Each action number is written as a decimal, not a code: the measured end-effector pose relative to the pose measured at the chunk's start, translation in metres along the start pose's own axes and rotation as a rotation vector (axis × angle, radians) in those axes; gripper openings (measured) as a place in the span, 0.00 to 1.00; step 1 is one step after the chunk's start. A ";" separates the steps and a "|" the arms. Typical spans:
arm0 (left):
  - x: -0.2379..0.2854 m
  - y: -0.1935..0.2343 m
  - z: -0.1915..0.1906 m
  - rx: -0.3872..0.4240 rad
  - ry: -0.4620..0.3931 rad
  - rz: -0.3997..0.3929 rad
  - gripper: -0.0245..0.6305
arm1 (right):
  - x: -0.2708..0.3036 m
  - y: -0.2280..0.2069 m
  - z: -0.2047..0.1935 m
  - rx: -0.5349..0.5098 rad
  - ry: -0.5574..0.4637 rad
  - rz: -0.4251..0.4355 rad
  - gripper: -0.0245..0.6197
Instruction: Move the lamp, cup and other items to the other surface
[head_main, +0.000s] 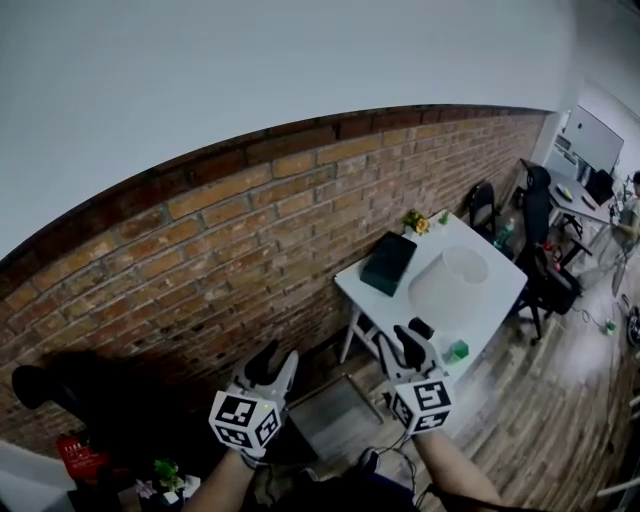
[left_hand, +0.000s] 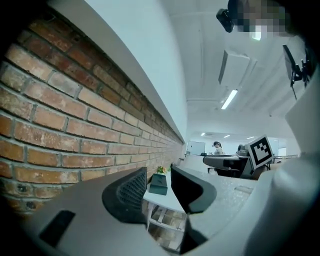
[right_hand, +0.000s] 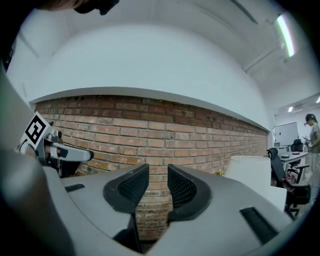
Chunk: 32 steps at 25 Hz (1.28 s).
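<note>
— How do the arms sit?
— Both bare forearms reach forward side by side, the left forearm (head_main: 225, 487) low at the bottom edge and the right forearm (head_main: 458, 472) next to it.
— And the grippers?
— The left gripper (head_main: 272, 354) points ahead, about level, leaning slightly toward the other. Its jaws are drawn together with nothing between them. The right gripper (head_main: 403, 338) is near it and points the same way, tipped a touch downward. Its jaws stand a slim gap apart and are empty.
</note>
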<state>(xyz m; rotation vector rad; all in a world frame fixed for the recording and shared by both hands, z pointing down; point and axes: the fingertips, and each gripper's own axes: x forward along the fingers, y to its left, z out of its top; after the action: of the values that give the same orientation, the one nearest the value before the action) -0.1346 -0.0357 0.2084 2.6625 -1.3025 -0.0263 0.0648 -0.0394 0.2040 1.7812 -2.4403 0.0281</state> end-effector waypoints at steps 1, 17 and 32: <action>-0.004 -0.001 0.004 0.010 -0.012 -0.001 0.26 | -0.002 0.003 0.006 0.000 -0.020 -0.004 0.22; -0.011 -0.028 0.026 0.094 -0.041 0.082 0.26 | -0.013 0.001 0.030 0.009 -0.090 0.085 0.17; 0.016 -0.063 0.022 0.093 -0.029 0.111 0.26 | -0.016 -0.038 0.039 -0.007 -0.133 0.129 0.19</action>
<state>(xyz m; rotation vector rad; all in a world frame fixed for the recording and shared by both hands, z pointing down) -0.0778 -0.0135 0.1776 2.6694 -1.4940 0.0111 0.1024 -0.0391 0.1616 1.6706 -2.6403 -0.0900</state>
